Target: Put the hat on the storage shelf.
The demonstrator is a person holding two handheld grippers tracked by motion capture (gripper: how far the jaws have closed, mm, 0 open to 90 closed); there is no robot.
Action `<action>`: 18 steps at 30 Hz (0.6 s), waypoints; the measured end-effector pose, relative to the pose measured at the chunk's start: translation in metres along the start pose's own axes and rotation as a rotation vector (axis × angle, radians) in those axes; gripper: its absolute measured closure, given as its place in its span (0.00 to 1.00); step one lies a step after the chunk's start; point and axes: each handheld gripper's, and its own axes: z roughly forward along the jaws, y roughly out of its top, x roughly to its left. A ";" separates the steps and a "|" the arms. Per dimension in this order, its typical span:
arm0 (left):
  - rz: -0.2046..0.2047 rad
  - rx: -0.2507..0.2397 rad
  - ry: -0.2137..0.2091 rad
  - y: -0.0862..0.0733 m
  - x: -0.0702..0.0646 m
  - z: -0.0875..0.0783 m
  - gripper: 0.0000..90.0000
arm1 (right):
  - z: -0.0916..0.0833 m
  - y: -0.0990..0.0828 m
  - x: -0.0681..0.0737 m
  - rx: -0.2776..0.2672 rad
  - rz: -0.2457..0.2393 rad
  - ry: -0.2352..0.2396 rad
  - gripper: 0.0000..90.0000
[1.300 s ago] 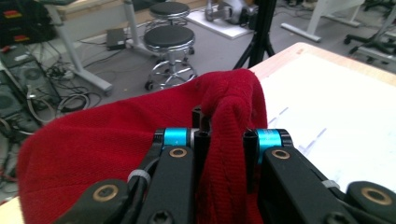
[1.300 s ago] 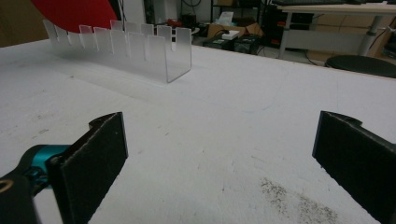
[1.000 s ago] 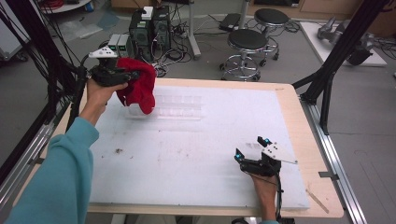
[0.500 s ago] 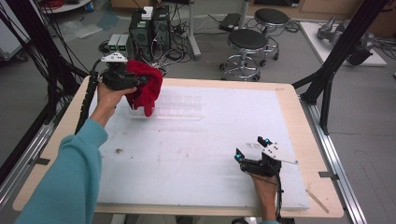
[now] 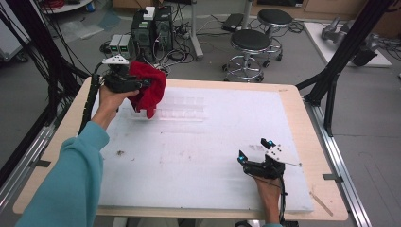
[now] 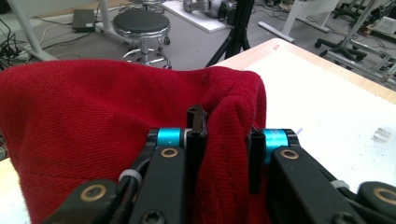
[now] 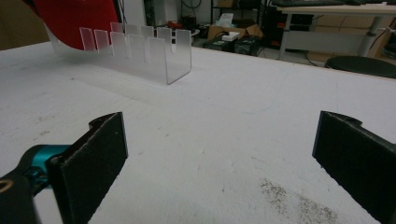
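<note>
Your left gripper (image 5: pixel 142 84) is up at the far left corner of the surface (image 5: pixel 198 156), lifted clear of it, with the red cloth (image 5: pixel 150 91) bunched in its fingers (image 6: pixel 198 140). In the left gripper view a thick fold of the cloth (image 6: pixel 116 121) sits between the two black fingers, which have just been easing apart a little, yet the fold is pinched between them and the fabric drapes over and around them. From above, the rest of the cloth hangs down off the gripper toward the surface, its lowest tip just over the left end of the clear plastic rack (image 5: pixel 177 108).

That rack stands near the far edge, left of the middle. It is a transparent holder with a row of upright dividers; in the right gripper view you see it (image 7: pixel 140 53) well ahead of your right fingers, with the red cloth (image 7: pixel 74 18) hanging right behind its far left end. Whether cloth and rack touch is not clear.

Your right gripper (image 5: pixel 255 153) rests low near the near right corner, its fingers (image 7: pixel 100 154) spread wide with nothing but bare white surface between them. A patch of dark specks (image 7: pixel 299 200) lies on the surface just in front of it.

Your left sleeve (image 5: pixel 71 184) reaches along the left edge.
</note>
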 end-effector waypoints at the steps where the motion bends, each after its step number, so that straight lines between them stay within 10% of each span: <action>1: -0.002 0.004 -0.006 0.000 0.000 0.000 0.84 | 0.000 0.000 0.000 0.001 0.002 -0.001 0.02; 14: 0.029 0.029 -0.017 0.001 -0.002 -0.007 0.91 | 0.000 0.000 0.000 -0.003 -0.007 -0.001 0.02; 18: -0.013 0.030 -0.014 0.003 -0.002 -0.009 0.65 | 0.000 0.000 0.000 -0.001 0.001 -0.002 0.02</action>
